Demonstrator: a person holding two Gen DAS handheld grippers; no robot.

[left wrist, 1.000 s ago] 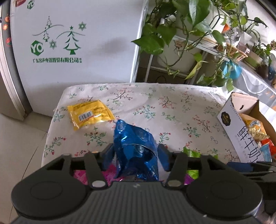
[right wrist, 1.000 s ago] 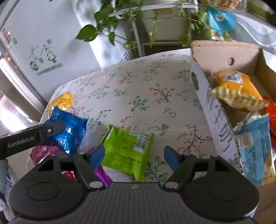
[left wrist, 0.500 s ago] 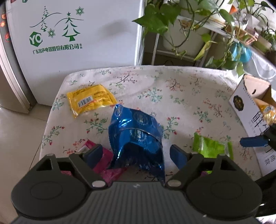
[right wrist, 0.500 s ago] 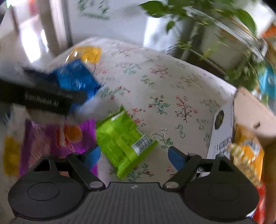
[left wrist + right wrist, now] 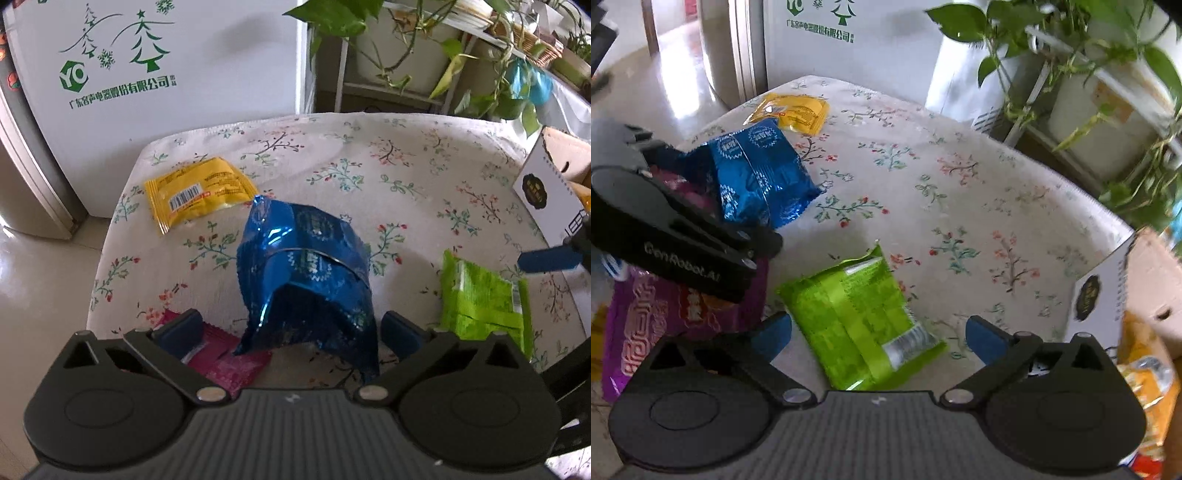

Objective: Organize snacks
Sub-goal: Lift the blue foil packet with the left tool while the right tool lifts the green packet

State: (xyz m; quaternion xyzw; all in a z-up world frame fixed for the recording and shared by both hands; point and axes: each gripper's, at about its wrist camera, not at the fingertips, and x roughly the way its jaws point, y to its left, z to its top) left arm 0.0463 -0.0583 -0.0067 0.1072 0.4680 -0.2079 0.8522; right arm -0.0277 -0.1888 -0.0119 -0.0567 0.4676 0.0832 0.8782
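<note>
Your left tongs (image 5: 290, 332) have just spread wide, straddling the blue packet (image 5: 306, 273) untouched; your right tongs (image 5: 879, 334), likewise just opened, frame the green packet (image 5: 857, 325). Lower squarely, pinch each mid-body.

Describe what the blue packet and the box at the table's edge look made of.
Blue packet: likely metallised foil or film, glossy; sharp creases and bright glints. Box: looks like corrugated cardboard, matte brown inside, printed white outer face, with a punched hole.
</note>
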